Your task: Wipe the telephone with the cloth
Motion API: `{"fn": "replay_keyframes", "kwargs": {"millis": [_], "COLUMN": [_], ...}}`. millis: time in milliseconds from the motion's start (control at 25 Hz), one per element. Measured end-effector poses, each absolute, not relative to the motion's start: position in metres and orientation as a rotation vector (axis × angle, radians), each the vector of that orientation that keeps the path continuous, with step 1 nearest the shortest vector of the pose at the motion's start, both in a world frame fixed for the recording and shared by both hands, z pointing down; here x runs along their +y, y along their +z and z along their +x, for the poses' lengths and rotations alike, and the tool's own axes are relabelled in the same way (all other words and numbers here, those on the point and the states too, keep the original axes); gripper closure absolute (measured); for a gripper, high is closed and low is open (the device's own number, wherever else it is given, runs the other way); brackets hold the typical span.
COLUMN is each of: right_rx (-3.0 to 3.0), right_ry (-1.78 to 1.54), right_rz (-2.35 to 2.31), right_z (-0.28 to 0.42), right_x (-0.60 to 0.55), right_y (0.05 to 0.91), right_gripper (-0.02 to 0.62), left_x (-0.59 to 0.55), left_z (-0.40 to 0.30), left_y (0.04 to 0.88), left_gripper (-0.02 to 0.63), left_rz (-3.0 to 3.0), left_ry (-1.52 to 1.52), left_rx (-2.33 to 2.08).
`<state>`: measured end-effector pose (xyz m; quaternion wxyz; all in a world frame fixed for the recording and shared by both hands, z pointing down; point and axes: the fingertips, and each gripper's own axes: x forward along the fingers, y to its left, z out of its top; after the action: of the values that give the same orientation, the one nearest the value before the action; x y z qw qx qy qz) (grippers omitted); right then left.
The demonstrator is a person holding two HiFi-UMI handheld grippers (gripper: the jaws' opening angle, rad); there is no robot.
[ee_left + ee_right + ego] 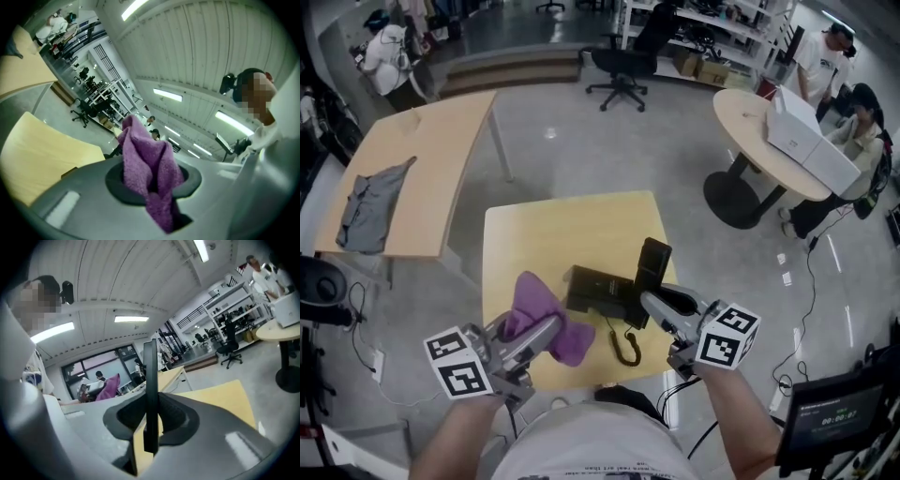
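Two grippers are loaded at this step. Your left gripper is clamped on the purple cloth, which bunches up above the jaws and hangs out to the right of them, over the near left part of the small table. Your right gripper is closed on the black handset, gripping it at its lower end and holding it nearly upright above the right end of the telephone base. The base sits on the table just right of the cloth, and the coiled cord trails toward the near edge. The step in hand appears to be wiping the lifted handset. Hold the handset steady and turn a broad face toward the cloth, not its thin edge. Bring the loose fold of cloth, not the left jaws, against the plastic, and stroke along its length from the far end toward the grip. Use light pressure: the handset is held at one end only and may pivot in the jaws if pushed sideways. Watch the cord; if it draws tight it could drag the base. The part under the right jaws cannot be reached, so plan to regrip, or wipe it once the handset rests on the base.
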<state>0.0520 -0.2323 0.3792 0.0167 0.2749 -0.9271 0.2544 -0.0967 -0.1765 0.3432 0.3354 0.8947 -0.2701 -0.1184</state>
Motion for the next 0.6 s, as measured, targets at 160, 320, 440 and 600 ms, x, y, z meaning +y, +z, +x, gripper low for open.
{"fn": "replay_keyframes", "kwargs": {"millis": [160,320,440,600], "right_rx": [-2.923,-2.906,-2.875,-2.841], "right_ry": [0.888,0.883,0.849,0.835], "right_rz": [0.693,0.604,0.578,0.553], "right_z": [0.048,0.047,0.043,0.029], "right_x": [-0.230,-0.238,-0.243,-0.236], "right_y": [0.364,0.363,0.368,0.371], "right_gripper": [0.520,0.520,0.520,0.520], "left_x": [-0.199,-0.223,-0.242,-0.262], "left_z": [-0.081,-0.056,-0.037,-0.026], "left_y": [0.321,0.288,0.258,0.234], "left_gripper": [0.518,0.518,0.518,0.518], "left_rz": [2.415,2.534,2.613,2.686], "left_ry": [-0.296,-0.318,-0.352,-0.336], "left_rx": [-0.693,-0.660,-0.658,-0.754]}}
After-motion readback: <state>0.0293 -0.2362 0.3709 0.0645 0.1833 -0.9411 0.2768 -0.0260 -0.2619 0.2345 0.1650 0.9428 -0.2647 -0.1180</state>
